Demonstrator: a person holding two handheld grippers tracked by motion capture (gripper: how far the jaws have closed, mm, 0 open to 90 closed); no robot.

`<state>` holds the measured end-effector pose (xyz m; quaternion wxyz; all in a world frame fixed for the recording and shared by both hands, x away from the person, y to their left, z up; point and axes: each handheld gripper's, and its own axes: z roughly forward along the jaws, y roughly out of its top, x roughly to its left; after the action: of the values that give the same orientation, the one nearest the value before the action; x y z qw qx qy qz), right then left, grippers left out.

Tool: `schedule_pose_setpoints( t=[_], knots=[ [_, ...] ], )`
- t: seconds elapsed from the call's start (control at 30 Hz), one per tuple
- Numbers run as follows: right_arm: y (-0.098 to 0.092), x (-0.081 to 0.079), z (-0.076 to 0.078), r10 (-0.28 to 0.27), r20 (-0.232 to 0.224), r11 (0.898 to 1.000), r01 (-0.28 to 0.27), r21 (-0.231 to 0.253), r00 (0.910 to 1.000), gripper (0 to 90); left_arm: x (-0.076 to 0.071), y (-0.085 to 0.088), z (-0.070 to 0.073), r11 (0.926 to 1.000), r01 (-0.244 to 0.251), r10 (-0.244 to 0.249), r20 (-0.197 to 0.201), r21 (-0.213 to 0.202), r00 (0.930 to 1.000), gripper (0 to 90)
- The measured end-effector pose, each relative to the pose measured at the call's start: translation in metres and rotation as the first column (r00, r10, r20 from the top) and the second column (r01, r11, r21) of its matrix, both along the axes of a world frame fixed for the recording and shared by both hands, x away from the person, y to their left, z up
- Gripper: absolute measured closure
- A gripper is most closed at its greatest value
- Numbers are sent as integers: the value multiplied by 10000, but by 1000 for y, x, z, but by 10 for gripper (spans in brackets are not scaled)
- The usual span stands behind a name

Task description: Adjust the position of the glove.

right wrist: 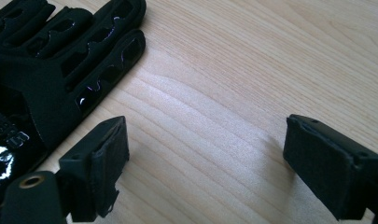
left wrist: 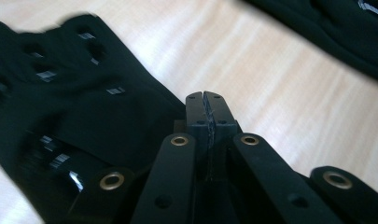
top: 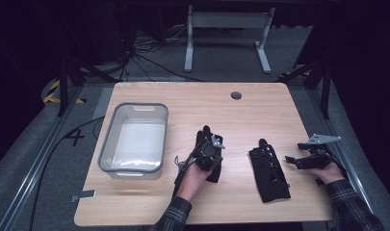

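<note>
- High view: two black gloves lie on the wooden table (top: 192,103). One glove (top: 207,159) sits under the left gripper (top: 205,138) near the middle of the table; the other glove (top: 269,171) lies flat to its right, between the two grippers.
- High view alone takes in the layout: a grey plastic bin (top: 133,138) stands on the table's left part, well apart from the second glove and near the first. A small round hole (top: 236,95) sits in the tabletop toward the far edge.
- Left gripper view brings up what the high view cannot: the left gripper's (left wrist: 206,112) jaws are pressed flat together, tip to tip. The first glove (left wrist: 70,121) spreads to the left of and beneath the jaws; whether any of its cloth is pinched between them I cannot tell. The second glove's edge (left wrist: 345,28) shows in the upper right corner.
- Right gripper view: the right gripper (right wrist: 205,158) has its jaws spread wide over bare wood, with nothing between them. The second glove (right wrist: 51,70) lies at the upper left, its finger slots clear, just beside the left-hand jaw but not between the pads.
- High view: the right gripper (top: 298,161) is held in the right hand (top: 327,171) near the table's right edge, its jaws turned toward the second glove.
</note>
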<state>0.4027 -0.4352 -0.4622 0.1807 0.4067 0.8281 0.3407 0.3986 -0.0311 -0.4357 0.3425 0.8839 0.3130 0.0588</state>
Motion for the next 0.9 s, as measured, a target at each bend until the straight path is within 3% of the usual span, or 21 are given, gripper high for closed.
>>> schedule_pose_setpoints(
  t=[0.2, 0.27, 0.33, 0.37, 0.4, 0.43, 0.63, 0.8, 0.9],
  knots=[
    [0, 0, 0, -2, 0, 10000, 2, -12, 10000, 146, 26, 3, 6, 9981, -573, 579, 265, -211, 9980, 898],
    [0, 0, 0, 3, 1, 10000, -3, -2, 10000, 146, 31, 4, 7, 9980, -590, 595, 253, -223, 9979, 898],
    [0, 0, 0, -2, 1, 10000, 2, 0, 10000, 146, 47, 2, 7, 9966, -780, 784, 162, -282, 9968, 898],
    [0, 0, 0, -2, 1, 10000, 2, 0, 10000, 146, 47, 2, 7, 9966, -780, 784, 162, -282, 9968, 898],
    [0, 0, 0, -3, 1, 10000, 3, -9, 10000, 146, 57, -1, 5, 9968, -790, 792, 206, -119, 9966, 898],
    [0, 0, 0, -1, -1, 10000, 1, 2, 10000, 146, 61, -3, 4, 9962, -838, 842, 162, -216, 9963, 898],
    [0, 0, 0, -4, 1, 10000, 4, -16, 10000, 146, 76, -10, 1, 9949, -972, 973, 17, -269, 9953, 898],
    [0, 0, 0, 1, 2, 10000, -1, 4, 10000, 146, 85, -14, -8, 9939, -1098, 1099, -31, 79, 9939, 898],
    [0, 0, 0, -10, 3, 10000, 10, -3, 10000, 146, 88, -13, -13, 9939, -1099, 1098, -177, -53, 9938, 898]
  ],
)
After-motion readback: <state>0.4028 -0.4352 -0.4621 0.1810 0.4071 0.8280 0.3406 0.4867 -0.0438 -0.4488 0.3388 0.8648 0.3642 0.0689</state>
